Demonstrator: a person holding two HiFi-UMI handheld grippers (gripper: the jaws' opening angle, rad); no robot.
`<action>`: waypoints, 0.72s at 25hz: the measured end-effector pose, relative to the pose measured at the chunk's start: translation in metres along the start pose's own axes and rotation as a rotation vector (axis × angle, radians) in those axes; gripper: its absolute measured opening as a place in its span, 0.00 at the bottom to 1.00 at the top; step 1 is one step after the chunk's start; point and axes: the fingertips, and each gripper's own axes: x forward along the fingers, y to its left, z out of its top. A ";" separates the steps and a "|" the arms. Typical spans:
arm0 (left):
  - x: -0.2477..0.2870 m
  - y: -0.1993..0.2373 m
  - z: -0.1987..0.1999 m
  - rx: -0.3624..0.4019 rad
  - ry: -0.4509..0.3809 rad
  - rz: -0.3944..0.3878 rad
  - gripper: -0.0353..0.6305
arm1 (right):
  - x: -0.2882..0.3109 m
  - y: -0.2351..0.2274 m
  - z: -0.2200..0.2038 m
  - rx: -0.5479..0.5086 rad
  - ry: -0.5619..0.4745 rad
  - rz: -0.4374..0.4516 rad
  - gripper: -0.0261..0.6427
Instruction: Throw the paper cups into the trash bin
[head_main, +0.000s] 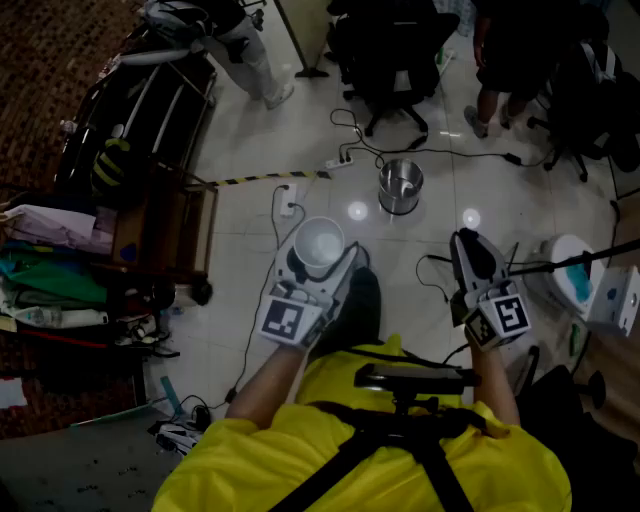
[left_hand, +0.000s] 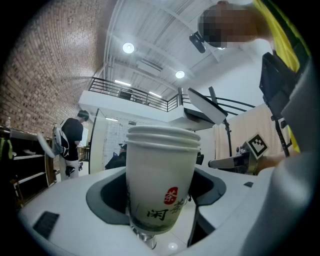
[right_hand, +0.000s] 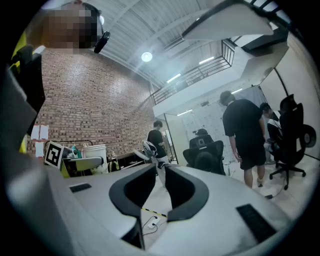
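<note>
A stack of white paper cups with a red seal and dark print stands upright between the jaws of my left gripper, mouth up. In the left gripper view the cups fill the gap, and the left gripper is shut on them low on their sides. A round metal trash bin stands on the pale floor ahead, slightly right of the cups. My right gripper hovers to the right, shut and empty; in its own view the right gripper has its jaw tips together with nothing between them.
A power strip and cables lie on the floor near the bin. Black office chairs and standing people are beyond it. A cluttered rack lines the left; a white tub sits at the right.
</note>
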 end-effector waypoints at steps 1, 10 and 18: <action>0.028 0.026 0.010 0.020 -0.034 -0.008 0.54 | 0.038 -0.010 0.012 -0.016 -0.017 0.006 0.14; 0.215 0.189 0.061 0.067 -0.069 -0.156 0.54 | 0.252 -0.063 0.093 -0.028 -0.055 -0.064 0.14; 0.314 0.211 0.043 0.032 0.006 -0.219 0.54 | 0.313 -0.131 0.103 0.027 -0.047 -0.095 0.14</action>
